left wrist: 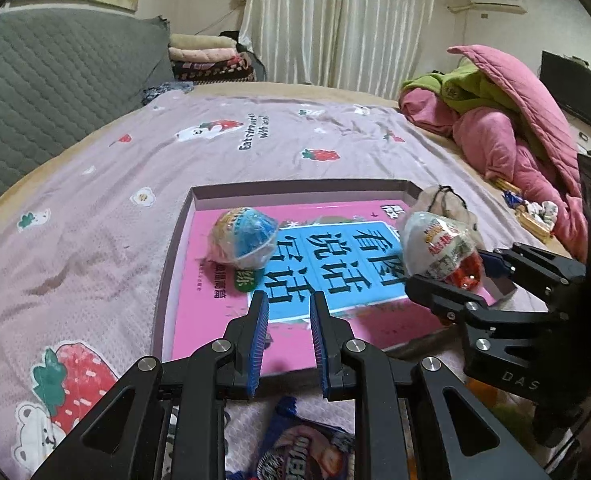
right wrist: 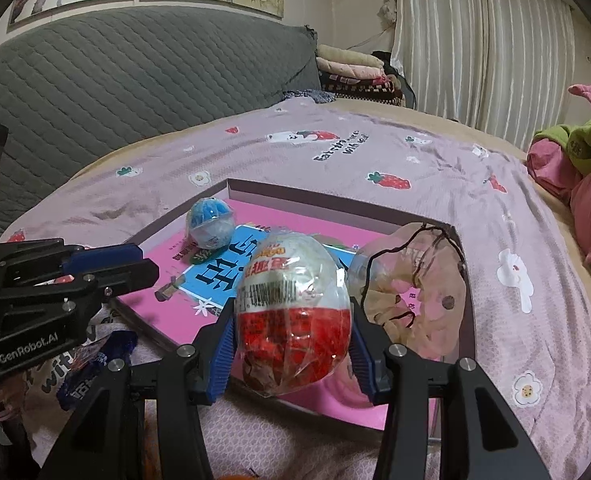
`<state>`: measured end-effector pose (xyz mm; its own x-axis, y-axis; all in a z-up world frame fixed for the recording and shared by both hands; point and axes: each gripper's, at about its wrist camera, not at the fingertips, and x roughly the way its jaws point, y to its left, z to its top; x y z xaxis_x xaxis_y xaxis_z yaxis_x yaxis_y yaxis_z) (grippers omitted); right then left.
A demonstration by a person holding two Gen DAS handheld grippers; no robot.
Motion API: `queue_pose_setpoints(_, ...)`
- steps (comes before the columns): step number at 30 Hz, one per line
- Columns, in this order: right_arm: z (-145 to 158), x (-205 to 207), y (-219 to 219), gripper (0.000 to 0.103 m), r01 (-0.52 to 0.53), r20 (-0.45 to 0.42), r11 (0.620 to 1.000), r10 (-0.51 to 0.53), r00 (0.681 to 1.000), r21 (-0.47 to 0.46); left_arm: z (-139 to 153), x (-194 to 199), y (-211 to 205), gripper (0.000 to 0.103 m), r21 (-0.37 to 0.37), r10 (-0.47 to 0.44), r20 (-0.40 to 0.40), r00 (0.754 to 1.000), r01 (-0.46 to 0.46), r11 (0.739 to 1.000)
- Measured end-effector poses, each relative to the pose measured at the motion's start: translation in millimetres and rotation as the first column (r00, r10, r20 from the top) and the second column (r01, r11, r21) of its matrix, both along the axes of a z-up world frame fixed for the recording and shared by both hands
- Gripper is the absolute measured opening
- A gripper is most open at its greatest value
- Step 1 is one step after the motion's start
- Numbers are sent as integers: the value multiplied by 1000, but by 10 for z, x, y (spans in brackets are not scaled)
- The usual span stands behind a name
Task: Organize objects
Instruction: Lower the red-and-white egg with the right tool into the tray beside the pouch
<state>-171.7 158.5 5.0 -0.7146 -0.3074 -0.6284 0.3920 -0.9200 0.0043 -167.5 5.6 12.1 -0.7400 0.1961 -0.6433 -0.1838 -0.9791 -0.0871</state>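
A shallow box [left wrist: 295, 186] [right wrist: 335, 200] lies on the strawberry-print bedspread, with a pink and blue book [left wrist: 335, 260] [right wrist: 215, 276] flat inside it. A wrapped blue and white egg [left wrist: 243, 238] [right wrist: 210, 224] rests on the book at the far left. My right gripper [right wrist: 291, 308] [left wrist: 447, 268] is shut on a wrapped red and white egg [right wrist: 291, 300] [left wrist: 439, 244], held above the box's near right part. My left gripper [left wrist: 289, 298] [right wrist: 147, 264] hangs over the box's near edge, shut down to a narrow gap with nothing in it.
A beige drawstring pouch [left wrist: 443, 200] [right wrist: 415, 292] sits in the box's right corner. A blue snack packet [left wrist: 303, 452] [right wrist: 91, 364] lies on the bedspread under my left gripper. Pink and green quilts [left wrist: 515, 140] pile up at the right; a grey padded headboard [left wrist: 55, 80] stands at the left.
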Motion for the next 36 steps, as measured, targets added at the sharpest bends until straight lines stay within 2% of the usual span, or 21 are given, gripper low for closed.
queue_pose_setpoints(19, -204, -177, 37, 50, 31, 88, 999, -33, 996, 18, -206, -257, -49, 22, -5, 17, 57, 998, -17, 1000)
queue_pose_setpoints(36, -214, -193, 90, 50, 35, 98, 999, -37, 995, 16, -276, -340, -42, 22, -12, 28, 90, 996, -27, 1000)
